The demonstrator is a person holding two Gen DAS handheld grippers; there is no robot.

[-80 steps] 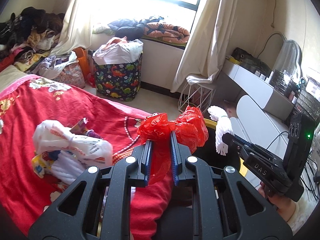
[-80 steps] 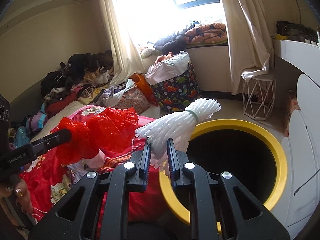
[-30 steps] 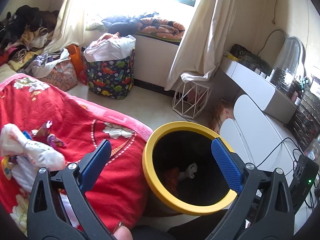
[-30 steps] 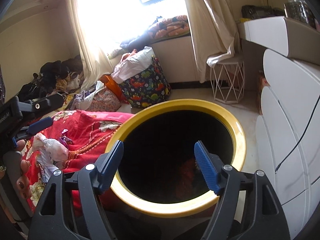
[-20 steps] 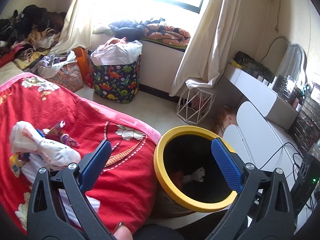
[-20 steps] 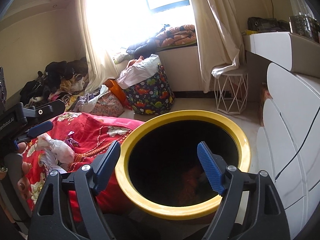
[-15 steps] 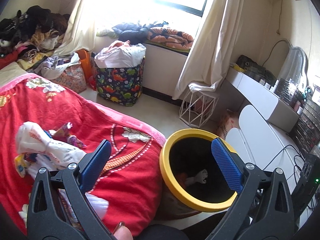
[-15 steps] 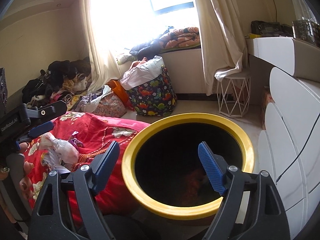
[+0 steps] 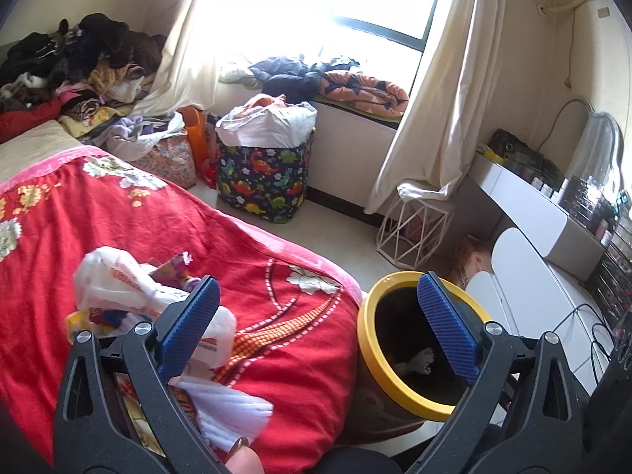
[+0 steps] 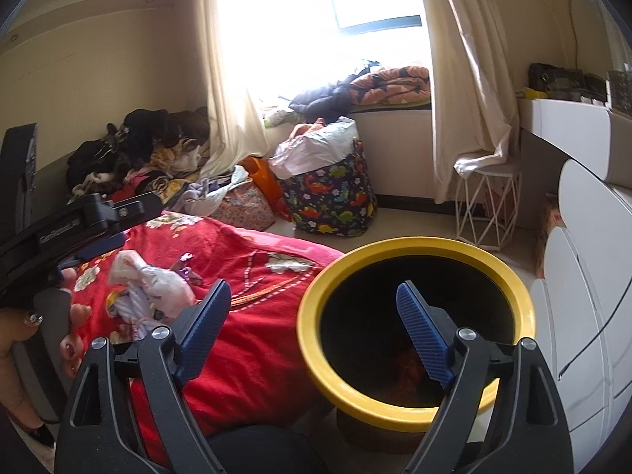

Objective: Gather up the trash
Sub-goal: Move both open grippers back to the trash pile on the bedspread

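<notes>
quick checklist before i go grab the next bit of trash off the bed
1. Left gripper open, holding nothing: ok.
2. Right gripper open, holding nothing: ok.
3. Trash left to collect: white plastic bag bundle lies on the red blanket: ok.
4. White foam net dropped inside the yellow-rimmed bin: ok.
5. Bin upright beside the bed: ok.
6. Whether the wrappers under the bag are loose: cannot tell.

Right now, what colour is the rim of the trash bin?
Yellow. The trash bin's rim shows best in the right wrist view, ringing a dark inside.
</notes>
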